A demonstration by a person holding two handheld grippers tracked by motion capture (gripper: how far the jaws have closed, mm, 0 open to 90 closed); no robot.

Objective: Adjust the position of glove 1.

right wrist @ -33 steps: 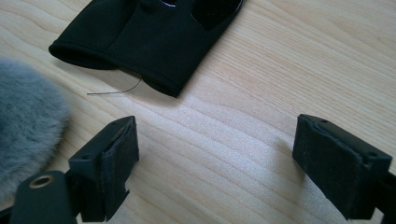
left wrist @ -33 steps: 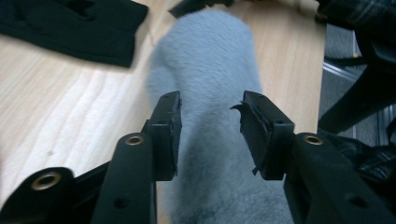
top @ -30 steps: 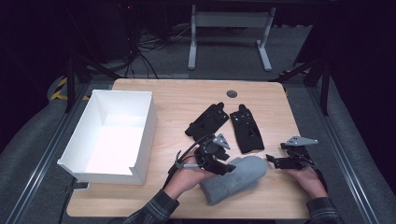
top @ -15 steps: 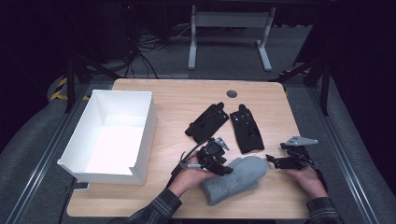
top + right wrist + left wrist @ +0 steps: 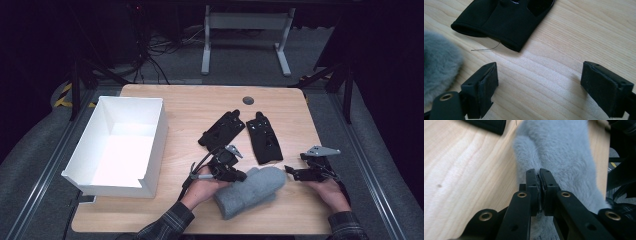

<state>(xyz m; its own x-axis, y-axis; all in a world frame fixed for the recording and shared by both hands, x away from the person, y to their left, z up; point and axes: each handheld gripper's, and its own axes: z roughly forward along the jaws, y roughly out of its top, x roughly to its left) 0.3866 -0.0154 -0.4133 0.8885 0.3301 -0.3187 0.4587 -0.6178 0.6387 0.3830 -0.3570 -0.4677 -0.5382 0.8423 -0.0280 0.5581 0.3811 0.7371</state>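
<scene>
A grey fuzzy mitten [image 5: 252, 190] lies near the table's front edge. My left gripper [image 5: 240, 175] sits at its left edge. In the left gripper view that gripper [image 5: 539, 171] has its jaws pressed together on a fold of the mitten [image 5: 564, 150]. My right gripper [image 5: 289, 171] rests just off the mitten's right tip and is open. In the right gripper view it [image 5: 539, 75] has bare wood between its wide-apart jaws, and the mitten [image 5: 436, 60] is at the left.
Two black gloves [image 5: 222, 131] [image 5: 264, 141] lie side by side behind the mitten; the cuff of one [image 5: 499, 17] is just beyond the right jaws. A white open box [image 5: 160, 125] stands at the left of the wooden table [image 5: 200, 105].
My left gripper has shifted slightly toward the front along the mitten's edge. The right gripper and the gloves have not moved.
</scene>
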